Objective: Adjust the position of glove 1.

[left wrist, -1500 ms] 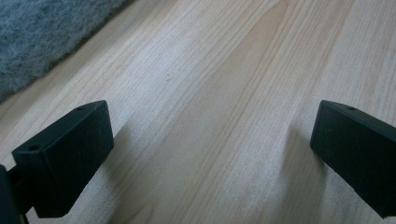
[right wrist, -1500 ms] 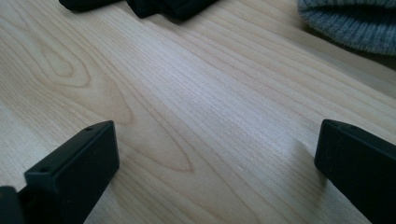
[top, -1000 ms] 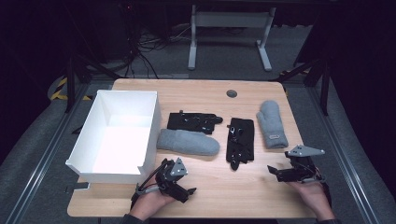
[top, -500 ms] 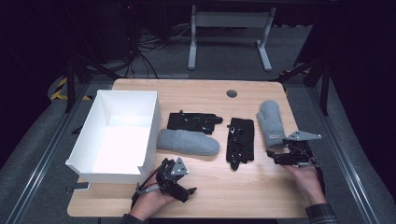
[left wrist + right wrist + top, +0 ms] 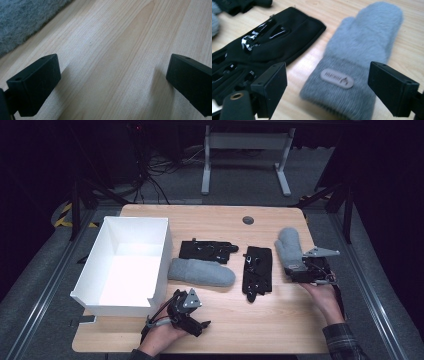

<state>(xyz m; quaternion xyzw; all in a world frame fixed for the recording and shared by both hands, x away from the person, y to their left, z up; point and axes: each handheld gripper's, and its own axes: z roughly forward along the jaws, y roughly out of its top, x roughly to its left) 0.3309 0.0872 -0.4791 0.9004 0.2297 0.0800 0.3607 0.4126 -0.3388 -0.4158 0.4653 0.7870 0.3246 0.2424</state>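
A grey fuzzy mitten [image 5: 290, 247] lies at the right of the wooden table, cuff toward me. My right gripper [image 5: 299, 271] is at that cuff. In the right gripper view the mitten [image 5: 362, 50] with its tan label lies between the jaws of the right gripper [image 5: 329, 83]. The jaws have just been closing a little, and the pads stand apart from the wool. My left gripper [image 5: 186, 310] rests near the table's front edge. In its own view the left gripper [image 5: 112, 82] is open over bare wood.
A second grey mitten [image 5: 202, 272] lies mid-table beside a white open box [image 5: 165, 245]. Two black gloves lie flat: one [image 5: 257, 270] left of the right mitten, the other [image 5: 207, 251] behind the middle mitten. Bare tabletop [image 5: 250, 330] spans the front.
My right hand has moved away from me, from the table's front right up to the cuff of the right mitten. The left hand has stayed in place.
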